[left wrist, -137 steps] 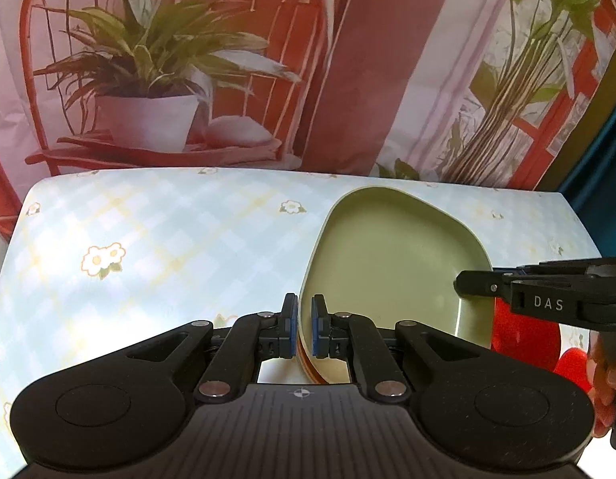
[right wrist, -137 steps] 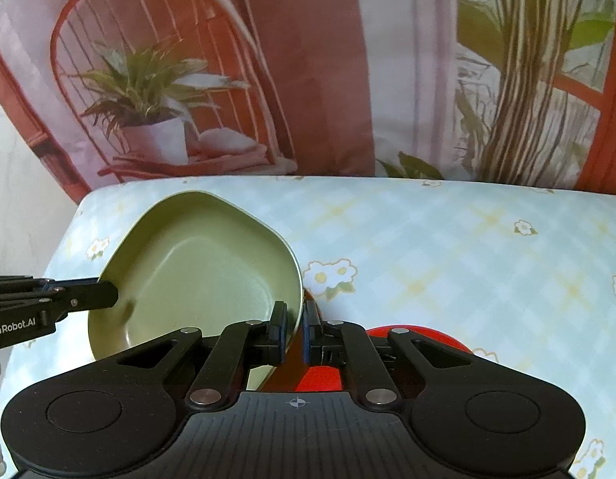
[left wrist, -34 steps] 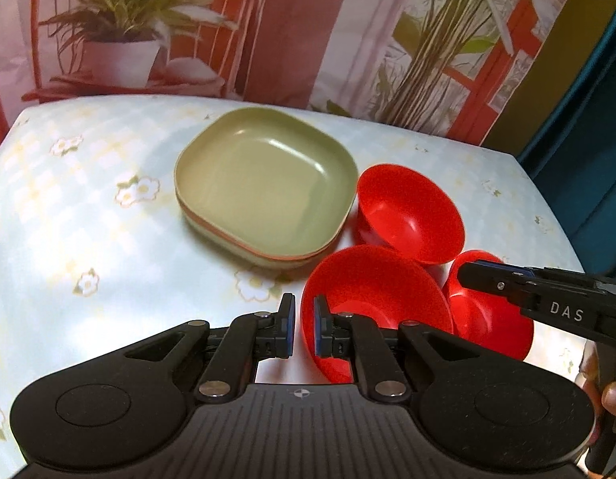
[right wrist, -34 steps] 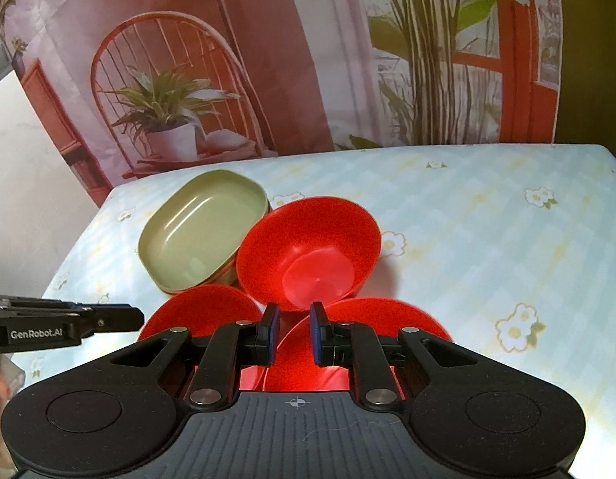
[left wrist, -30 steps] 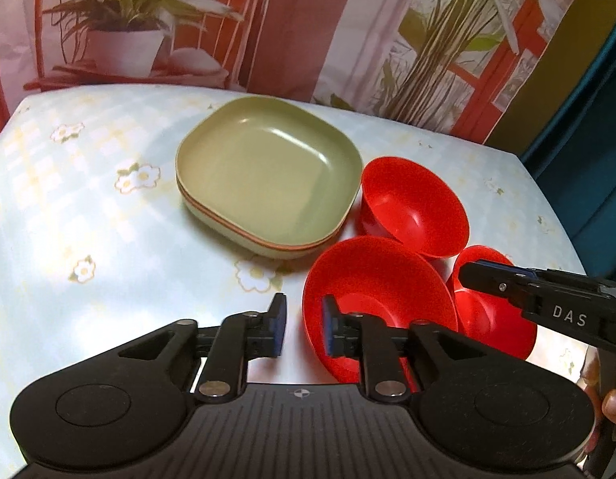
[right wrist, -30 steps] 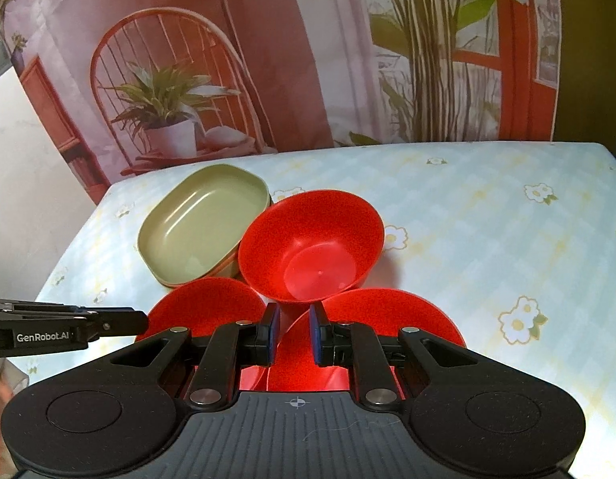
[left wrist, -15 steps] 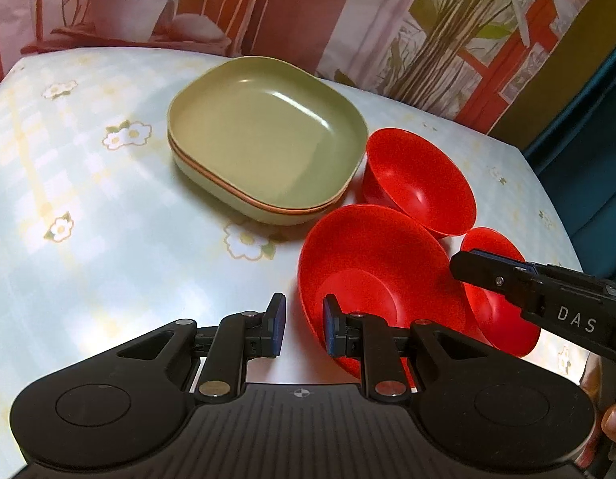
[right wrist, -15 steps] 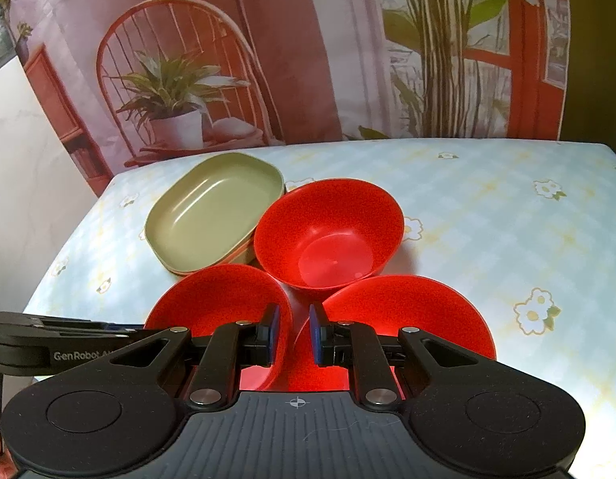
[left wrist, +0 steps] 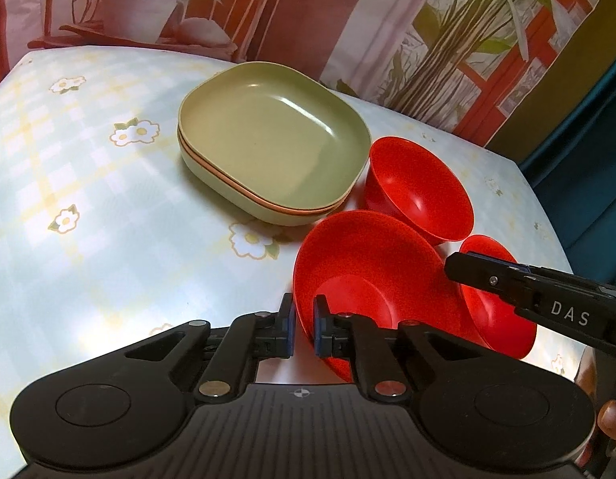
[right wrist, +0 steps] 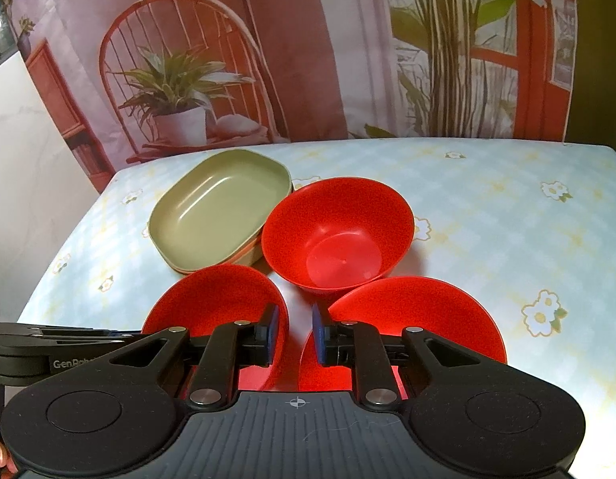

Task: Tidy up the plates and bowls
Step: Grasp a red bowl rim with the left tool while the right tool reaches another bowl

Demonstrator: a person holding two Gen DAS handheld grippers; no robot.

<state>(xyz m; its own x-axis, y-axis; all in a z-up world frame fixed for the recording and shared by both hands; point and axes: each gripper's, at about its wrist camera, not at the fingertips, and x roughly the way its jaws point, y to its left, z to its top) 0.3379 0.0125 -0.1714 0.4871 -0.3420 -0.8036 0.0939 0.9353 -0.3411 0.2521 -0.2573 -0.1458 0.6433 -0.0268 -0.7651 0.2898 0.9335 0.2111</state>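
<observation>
Setting: I am looking down along both grippers at a table (right wrist: 507, 207) covered in a pale blue checked cloth with small flowers; a printed backdrop (right wrist: 268, 40) of a chair and plants hangs behind it.
Plates: a stack of green plates (left wrist: 268, 143) sits toward the far left of the table, with an orange edge showing between the layers. In my right view the plates (right wrist: 216, 215) touch or nearly touch the far bowl.
Far bowl: a red bowl (right wrist: 340, 235) stands upright just right of the plates, empty.
Near-left bowl: a red bowl (left wrist: 372, 279) sits in front of the plates, with its near rim between my left fingers. In the right view it (right wrist: 216, 299) lies left of my right fingers.
Near-right bowl: a third red bowl (right wrist: 412, 319) sits close in front of the far bowl; its left rim is beside my right gripper's right pad.
Left gripper: my left gripper (left wrist: 302, 329) is clamped on the near-left bowl's rim, one pad inside and one outside.
Right gripper: my right gripper (right wrist: 294, 335) is easing apart; the gap between its pads looks empty, and the pads press on nothing I can see.
Hands: a fingertip (left wrist: 611, 419) shows at the right edge of the left view, behind the right gripper's handle.
</observation>
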